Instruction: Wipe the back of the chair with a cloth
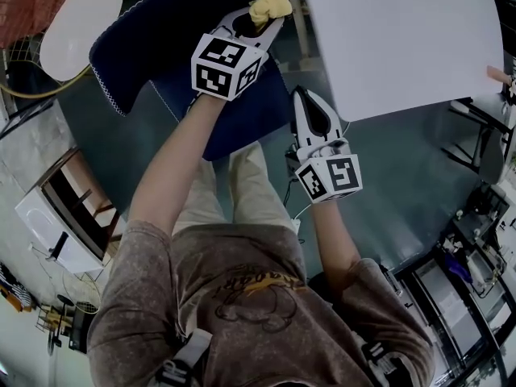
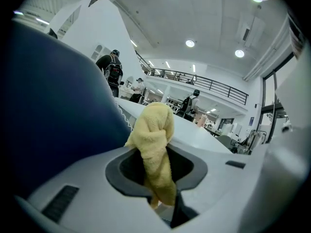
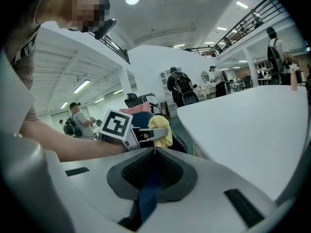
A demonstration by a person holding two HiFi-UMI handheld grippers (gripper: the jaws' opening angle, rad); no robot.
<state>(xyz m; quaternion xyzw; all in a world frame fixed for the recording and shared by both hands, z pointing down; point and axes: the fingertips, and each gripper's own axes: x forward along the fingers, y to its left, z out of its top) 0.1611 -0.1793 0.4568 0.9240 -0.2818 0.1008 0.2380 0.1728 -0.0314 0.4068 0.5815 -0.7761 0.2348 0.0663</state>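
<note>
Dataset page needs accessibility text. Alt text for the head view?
Seen from above, a person's left tool is shut on a yellow cloth at the edge of a navy chair back. The right tool is shut and empty, beside a white table.

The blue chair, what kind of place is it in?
Most likely a big open office or workshop hall. A wide white table stands beside the navy chair. A railed upper walkway runs under a high ceiling with round lights. People with backpacks stand farther off.
</note>
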